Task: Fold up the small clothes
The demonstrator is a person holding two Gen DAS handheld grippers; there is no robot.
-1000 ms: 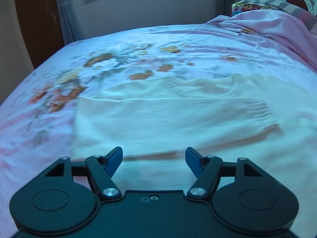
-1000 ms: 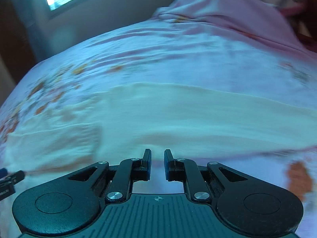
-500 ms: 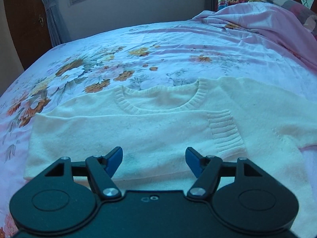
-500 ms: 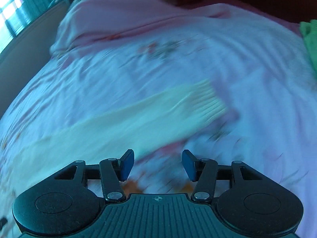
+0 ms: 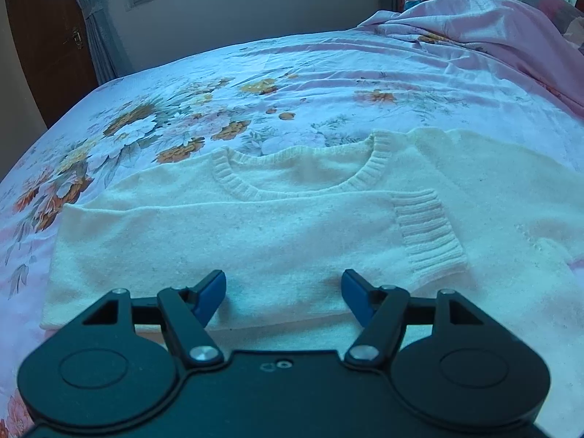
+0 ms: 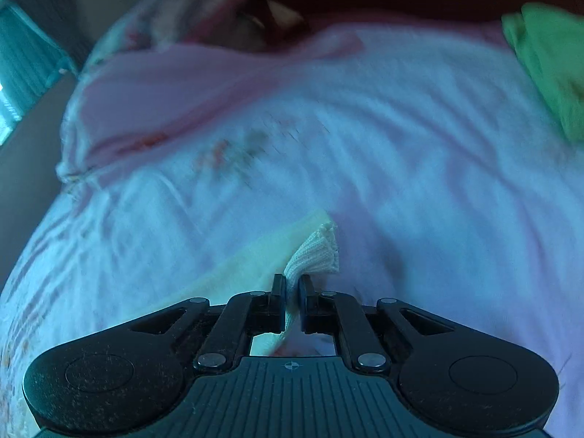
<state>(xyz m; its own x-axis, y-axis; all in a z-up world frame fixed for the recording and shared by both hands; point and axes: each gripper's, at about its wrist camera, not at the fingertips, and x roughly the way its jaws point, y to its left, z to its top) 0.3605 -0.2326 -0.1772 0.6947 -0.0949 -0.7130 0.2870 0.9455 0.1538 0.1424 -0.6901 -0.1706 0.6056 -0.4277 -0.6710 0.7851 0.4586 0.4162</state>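
A cream knit sweater [image 5: 255, 226] lies flat on the bed, neckline away from me. Its left sleeve is folded across the chest, the ribbed cuff [image 5: 427, 233] ending right of centre. My left gripper [image 5: 283, 292] is open and empty, hovering just above the folded sleeve's near edge. In the right wrist view, my right gripper [image 6: 292, 284] is shut on the ribbed cuff of the other sleeve [image 6: 314, 252], which trails off to the left [image 6: 241, 273] over the sheet.
The bed has a pink floral sheet [image 5: 226, 109]. A bunched pink blanket and pillows [image 5: 492, 22] lie at the head. A green garment [image 6: 547, 69] sits at the far right of the right wrist view. A window and dark door stand beyond the bed.
My right gripper swung right along the sweater to the sleeve end, opened, and has closed on the cuff. My left gripper pulled back slightly and stays open.
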